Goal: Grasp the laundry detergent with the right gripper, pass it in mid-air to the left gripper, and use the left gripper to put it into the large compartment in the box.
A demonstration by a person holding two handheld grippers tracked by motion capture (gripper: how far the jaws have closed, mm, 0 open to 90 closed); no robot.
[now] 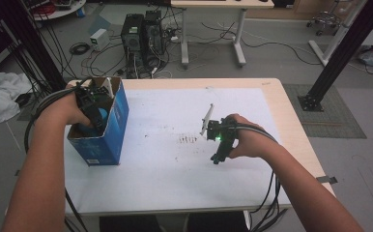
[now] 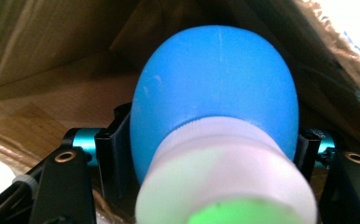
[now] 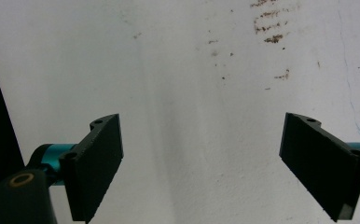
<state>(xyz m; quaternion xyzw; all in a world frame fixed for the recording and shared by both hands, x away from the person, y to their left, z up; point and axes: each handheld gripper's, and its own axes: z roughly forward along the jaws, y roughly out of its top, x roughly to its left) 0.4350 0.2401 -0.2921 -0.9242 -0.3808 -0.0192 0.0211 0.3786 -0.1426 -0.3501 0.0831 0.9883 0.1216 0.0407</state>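
Two grippers work apart: the left gripper (image 1: 93,113), down inside the box (image 1: 119,123) at the table's nine o'clock, pinches a blue bulb (image 2: 215,93); the right gripper (image 3: 215,163) hangs spread, empty, near four o'clock. Likely step: drawing the bulb out, which calls for a straight lift. Stains (image 1: 188,139) mark the white mat (image 1: 175,183); cables litter the floor (image 1: 271,53).

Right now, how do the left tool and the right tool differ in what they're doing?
The left tool is shut on a blue bulb with a white neck, while the right tool is open and holds nothing. The left tool is down inside the blue cardboard box; the right tool hangs over the bare white sheet near some brown marks. Both have black jaws and are held by hand.
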